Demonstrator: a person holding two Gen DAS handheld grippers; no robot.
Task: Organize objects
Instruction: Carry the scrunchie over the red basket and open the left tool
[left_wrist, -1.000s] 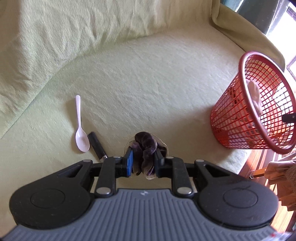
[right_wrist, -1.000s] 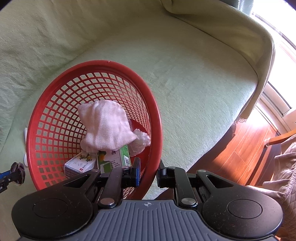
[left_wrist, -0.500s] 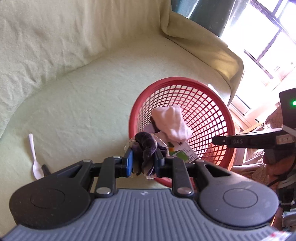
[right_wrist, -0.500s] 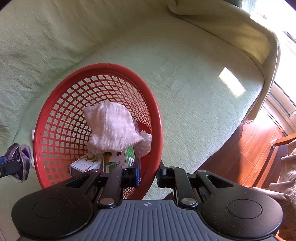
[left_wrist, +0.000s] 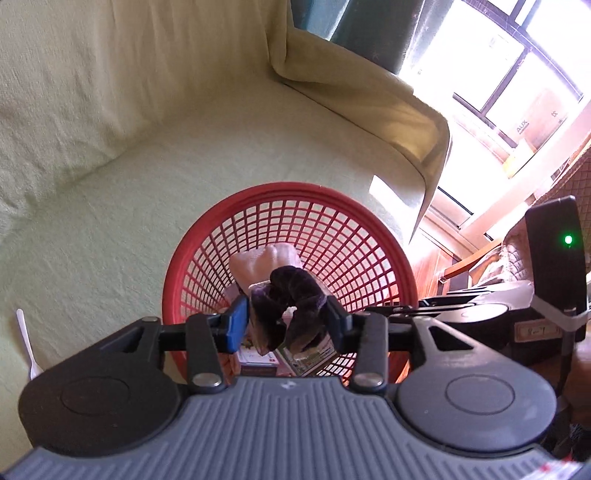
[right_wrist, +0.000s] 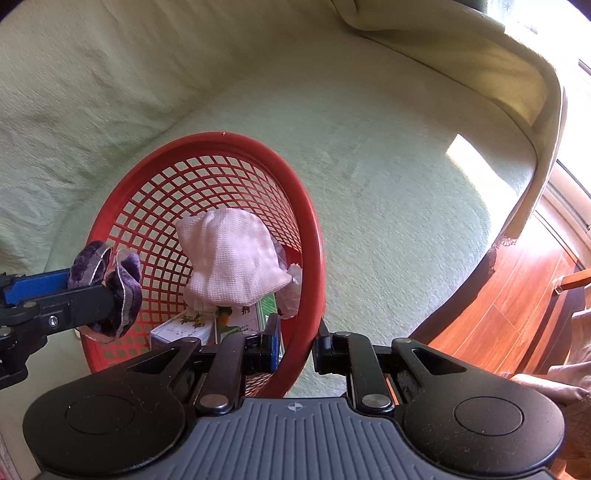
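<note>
Purple velvet scrunchie (left_wrist: 286, 301) hangs between the left gripper (left_wrist: 284, 326) jaws, spread wide, above the red plastic mesh basket (left_wrist: 391, 254) on the green-covered sofa (left_wrist: 155, 177). Right gripper (right_wrist: 297, 339) pinches the rim. Next: release it fully and let it drop.

We see a sofa (right_wrist: 369, 155) draped in a pale green cover (left_wrist: 110, 110), a sunlit window (left_wrist: 517, 74) beyond its armrest (right_wrist: 509, 55), and reddish wooden flooring (right_wrist: 517, 314).
</note>
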